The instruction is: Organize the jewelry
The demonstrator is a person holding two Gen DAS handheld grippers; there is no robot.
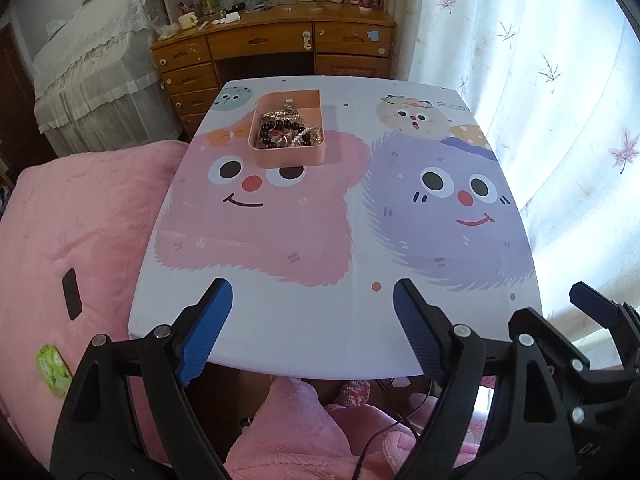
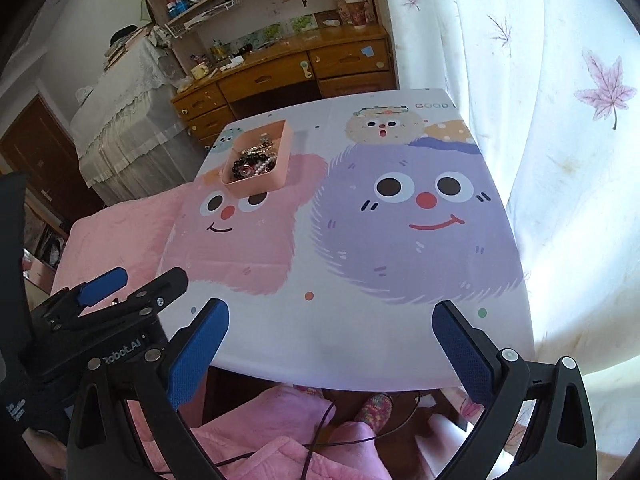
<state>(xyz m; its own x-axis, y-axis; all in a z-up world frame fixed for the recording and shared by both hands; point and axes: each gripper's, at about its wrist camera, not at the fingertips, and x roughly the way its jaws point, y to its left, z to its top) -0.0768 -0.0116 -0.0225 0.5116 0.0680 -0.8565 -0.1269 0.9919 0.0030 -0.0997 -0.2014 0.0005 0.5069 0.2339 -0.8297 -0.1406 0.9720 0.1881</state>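
Observation:
A pink box [image 1: 289, 156] stands on the far left part of the cartoon-printed table [image 1: 320, 320]. It holds a tangle of jewelry [image 1: 288, 130]: black bead bracelets, pearl strands and gold chains. The box also shows in the right wrist view [image 2: 262, 182], with the jewelry [image 2: 252, 162] inside. My left gripper [image 1: 312, 316] is open and empty above the table's near edge. My right gripper [image 2: 330, 338] is open and empty, also at the near edge. Each gripper shows at the side of the other's view: the right one [image 1: 600, 312] and the left one [image 2: 116, 284].
A pink blanket [image 1: 72, 232] covers the bed left of the table, with a black phone [image 1: 72, 294] and a green packet [image 1: 54, 368] on it. A wooden desk [image 1: 276, 44] stands behind. A white curtain [image 1: 560, 100] hangs at the right.

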